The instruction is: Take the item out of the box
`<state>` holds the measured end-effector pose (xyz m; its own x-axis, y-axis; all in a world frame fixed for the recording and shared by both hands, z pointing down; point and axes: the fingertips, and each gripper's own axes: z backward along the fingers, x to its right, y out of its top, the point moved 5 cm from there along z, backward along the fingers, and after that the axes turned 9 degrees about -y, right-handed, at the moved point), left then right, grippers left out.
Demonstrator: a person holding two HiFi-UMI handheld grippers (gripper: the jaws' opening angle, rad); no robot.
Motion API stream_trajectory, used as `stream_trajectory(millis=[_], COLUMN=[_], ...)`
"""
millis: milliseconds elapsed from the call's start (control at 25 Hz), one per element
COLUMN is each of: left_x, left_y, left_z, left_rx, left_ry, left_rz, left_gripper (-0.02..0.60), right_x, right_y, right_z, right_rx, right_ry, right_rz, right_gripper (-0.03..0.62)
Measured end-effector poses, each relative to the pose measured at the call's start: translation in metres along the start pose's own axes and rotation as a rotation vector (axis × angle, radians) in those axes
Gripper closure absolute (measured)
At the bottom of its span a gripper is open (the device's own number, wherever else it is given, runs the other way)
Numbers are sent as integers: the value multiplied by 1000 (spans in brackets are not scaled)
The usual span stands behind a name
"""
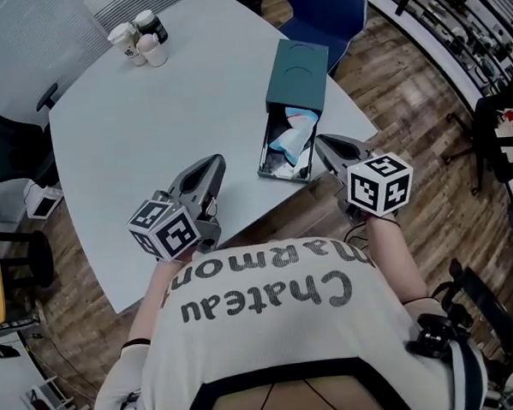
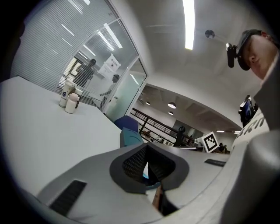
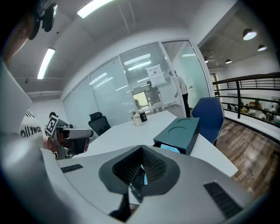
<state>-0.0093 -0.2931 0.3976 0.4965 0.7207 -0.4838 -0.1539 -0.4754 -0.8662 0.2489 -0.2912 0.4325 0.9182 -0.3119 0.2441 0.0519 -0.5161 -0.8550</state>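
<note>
Risks, as we judged them:
- The box (image 1: 297, 73) sat at 1 o'clock on the desk (image 1: 150, 145), near the right-hand edge. A sideways tug could have dragged it off.
- Its tray was slid out toward 6 o'clock. With nothing bracing the box, it might have travelled along with the contents.
- The left gripper (image 1: 213, 165) was at the tray's 8 o'clock and the right gripper (image 1: 320, 140) just beside its 4 o'clock corner. Both had their jaws together and empty. If not parted first, they would have shoved the item (image 1: 292, 142), pale-blue packets lying in the tray, deeper in.

Counts:
- one desk
- one box
- two grippers
- apparently three small containers (image 1: 141, 39) at 11 o'clock
- packets in the tray: we could not count them
</note>
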Motion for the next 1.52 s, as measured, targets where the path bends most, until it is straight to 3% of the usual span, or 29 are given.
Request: stream_trajectory(millis=[320, 520, 600, 1000, 1360, 1520], left_x=[-12, -13, -17, -24, -22, -24], left_y=[-5, -4, -2, -7, -12, -12], left_z=[-4, 0, 5, 45, 58, 64], left_rx=[-18, -2, 4, 43, 48, 52], left_ry=[67, 126, 149, 268, 292, 305], left_rz=[6, -11, -10, 7, 16, 18], left_gripper=[568, 568, 569, 568, 568, 568], right_x=[5, 4, 2, 6, 6, 12], right_y=[-18, -18, -20, -47, -51, -53], right_z=[-33, -53, -64, -108, -124, -123], right_rx=[-118, -166, -194, -437, -509, -537], right_ry=[8, 17, 44, 7, -17, -26], right_rz=[155, 305, 346, 574, 612, 591], right_gripper=[594, 590, 533, 440, 443, 502])
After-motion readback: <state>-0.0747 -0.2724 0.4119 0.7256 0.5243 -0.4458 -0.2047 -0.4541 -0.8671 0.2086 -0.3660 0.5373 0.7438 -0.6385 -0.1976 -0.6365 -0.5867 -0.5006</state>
